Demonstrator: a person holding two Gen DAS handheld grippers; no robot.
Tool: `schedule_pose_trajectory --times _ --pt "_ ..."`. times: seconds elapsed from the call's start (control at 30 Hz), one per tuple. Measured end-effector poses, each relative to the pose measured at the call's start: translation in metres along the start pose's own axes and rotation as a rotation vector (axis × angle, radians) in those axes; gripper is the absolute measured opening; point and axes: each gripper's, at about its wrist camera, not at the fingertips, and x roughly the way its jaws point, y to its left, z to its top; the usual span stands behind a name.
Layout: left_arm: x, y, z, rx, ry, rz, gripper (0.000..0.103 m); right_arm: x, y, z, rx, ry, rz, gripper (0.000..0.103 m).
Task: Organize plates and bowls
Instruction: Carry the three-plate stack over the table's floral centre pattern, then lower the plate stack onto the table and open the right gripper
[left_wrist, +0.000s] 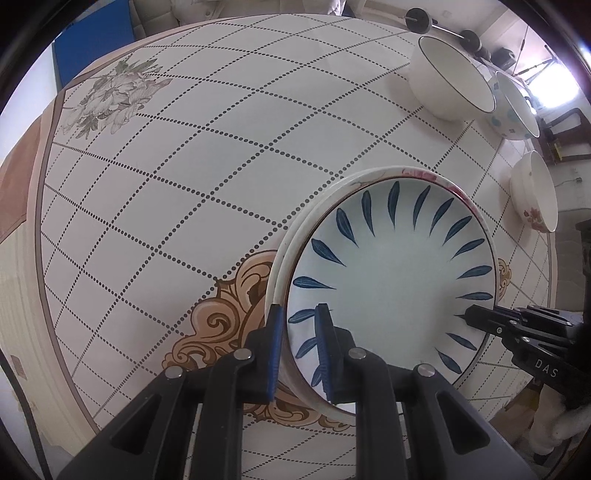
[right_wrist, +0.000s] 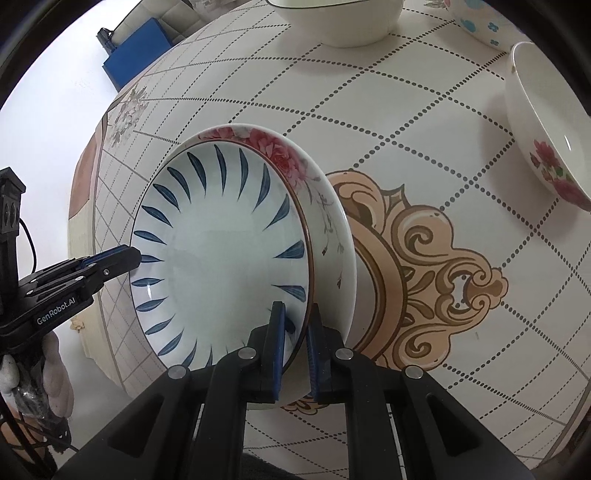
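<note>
While we look along the left wrist view, our left gripper (left_wrist: 300, 350) is clamped on the near rim of the blue-leaf plate (left_wrist: 391, 280), 1 blue pad outside the rim, 1 inside. That plate sits nested on top of the floral plate (left_wrist: 421, 174), whose rim shows as a crescent behind and left of it. Both sit over the tan scroll ornament (left_wrist: 221, 314) on the table (left_wrist: 184, 166). Our right gripper (left_wrist: 466, 316) comes in from the right, tips closed on the blue-leaf plate's far rim. Top right: 3 bowls stand well apart from the plates, the plain white bowl (left_wrist: 448, 81), the blue-dotted bowl (left_wrist: 511, 114) just beside it and the rose bowl (left_wrist: 535, 192) nearer the plates.

From the right wrist view, the right gripper (right_wrist: 295, 350) pinches the blue-leaf plate (right_wrist: 221, 251) at its near rim, pads either side. The floral plate (right_wrist: 328, 221) lies underneath, its pink roses showing along the top. The left gripper (right_wrist: 136, 254) grips the opposite rim at left, held by a gloved hand (right_wrist: 48, 376). The rose bowl (right_wrist: 546, 122) stands at right, the white bowl (right_wrist: 336, 22) at top. Whether the plate stack rests on the table or is lifted, we cannot tell.
</note>
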Motion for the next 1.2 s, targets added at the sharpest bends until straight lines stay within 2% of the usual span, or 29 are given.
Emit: schedule_pose_trajectory --times 0.27,0.63,0.8,0.97,1.0,1.03,1.07,1.1,1.13,1.17,1.2 --pt "0.004 -0.019 0.002 0.042 -0.023 0.064 0.015 0.001 0.001 0.007 -0.003 0.007 -0.019 0.011" --pt "0.007 -0.018 0.005 -0.011 0.001 0.074 0.016 -0.003 -0.001 0.013 0.055 0.026 -0.043 0.012" --pt "0.003 -0.014 0.001 -0.042 0.009 0.083 0.016 -0.011 0.007 0.013 0.039 0.015 -0.098 0.012" --pt "-0.014 -0.017 -0.009 -0.038 -0.045 0.116 0.018 -0.026 0.024 0.010 0.004 -0.025 -0.182 0.015" --pt "-0.018 -0.019 -0.011 -0.033 -0.051 0.117 0.023 -0.029 0.028 0.009 -0.002 -0.036 -0.203 0.017" --pt "-0.021 -0.021 -0.012 -0.030 -0.055 0.118 0.028 -0.033 0.032 0.008 -0.005 -0.046 -0.220 0.024" --pt "-0.024 -0.023 -0.014 -0.031 -0.060 0.122 0.031 -0.036 0.035 0.008 -0.006 -0.056 -0.232 0.040" --pt "-0.028 -0.024 -0.016 -0.037 -0.068 0.121 0.037 -0.040 0.037 0.007 -0.008 -0.068 -0.247 0.048" --pt "-0.032 -0.024 -0.017 -0.045 -0.081 0.116 0.045 -0.044 0.040 0.006 -0.010 -0.087 -0.258 0.073" --pt "-0.037 -0.028 -0.017 -0.050 -0.092 0.115 0.052 -0.049 0.041 0.005 -0.012 -0.107 -0.267 0.088" --pt "-0.040 -0.028 -0.019 -0.052 -0.101 0.110 0.068 -0.054 0.043 0.004 -0.012 -0.126 -0.284 0.090"
